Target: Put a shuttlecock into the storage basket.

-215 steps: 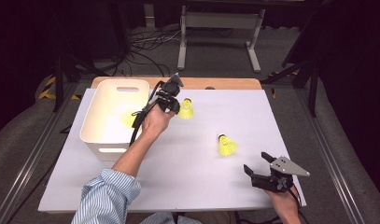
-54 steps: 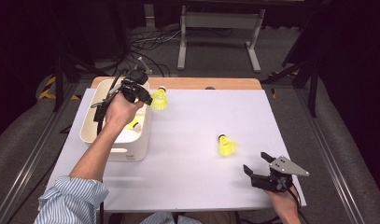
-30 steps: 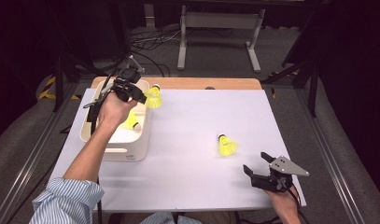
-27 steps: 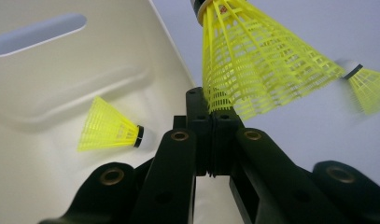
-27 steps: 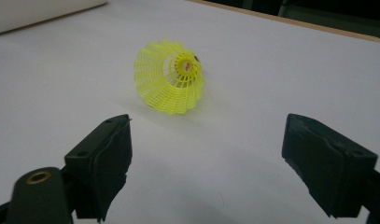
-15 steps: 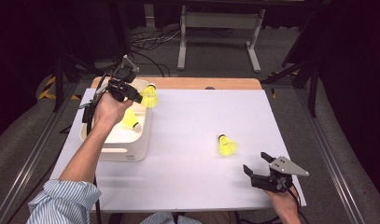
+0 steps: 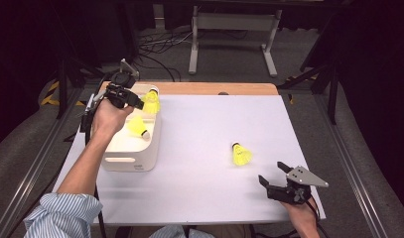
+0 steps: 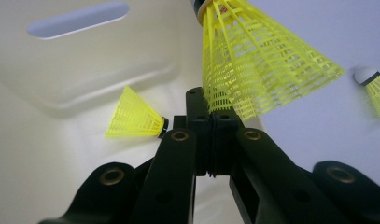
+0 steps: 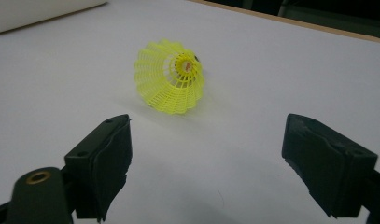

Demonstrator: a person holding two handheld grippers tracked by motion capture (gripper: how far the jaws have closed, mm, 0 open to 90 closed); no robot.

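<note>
My left gripper [image 7: 139,102] is shut on the skirt edge of a yellow shuttlecock [image 7: 151,102], held above the far right corner of the white bin [image 7: 132,161]. In the left gripper view the jaws [image 8: 211,112] meet on the mesh of that shuttlecock [image 8: 257,60], cork end up. A second yellow shuttlecock [image 7: 137,126] lies on the bin floor [image 8: 136,119]. A third shuttlecock [image 7: 240,154] rests on the white table, a short way ahead of my right gripper [image 7: 271,172]. That gripper [image 9: 206,154] stands open, the shuttlecock [image 9: 171,79] lying beyond its jaws.
The white sheet [image 7: 214,129] covers the table, with a wooden strip [image 7: 214,88] along its far edge. Cables and a metal stand [image 7: 229,29] are on the floor behind. The bin's handle slot [image 8: 78,23] faces my left gripper.
My left hand has carried the held shuttlecock from mid-table leftward to above the bin, drifting slightly further left over the last second. The right gripper has stayed put.
</note>
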